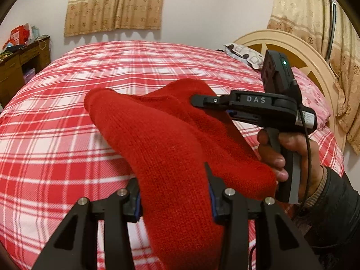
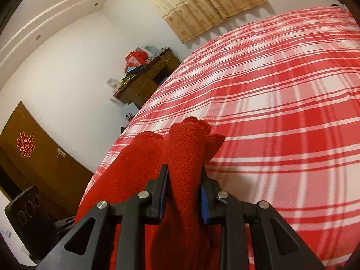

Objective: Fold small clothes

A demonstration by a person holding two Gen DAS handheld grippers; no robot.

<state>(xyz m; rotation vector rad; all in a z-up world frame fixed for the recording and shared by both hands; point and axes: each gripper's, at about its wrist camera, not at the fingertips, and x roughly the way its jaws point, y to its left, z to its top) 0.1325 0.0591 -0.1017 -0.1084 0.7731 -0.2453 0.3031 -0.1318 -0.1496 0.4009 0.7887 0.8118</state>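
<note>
A red knit garment (image 1: 171,135) hangs bunched in the air above the bed, stretched between both grippers. In the left wrist view my left gripper (image 1: 173,186) is shut on a thick fold of it at the bottom of the frame. My right gripper (image 1: 196,102), held by a hand (image 1: 285,153) in a dark sleeve, pinches the garment's far end from the right. In the right wrist view the right gripper (image 2: 184,175) is shut on a rolled band of the red garment (image 2: 139,168), which trails off to the lower left.
Beneath lies a bed with a red and white plaid blanket (image 1: 56,135) (image 2: 281,112). A cream headboard (image 1: 292,51) and a patterned pillow (image 1: 243,54) are at the right. A cluttered wooden desk (image 2: 144,85) stands beyond the bed, a brown door (image 2: 33,157) at the left.
</note>
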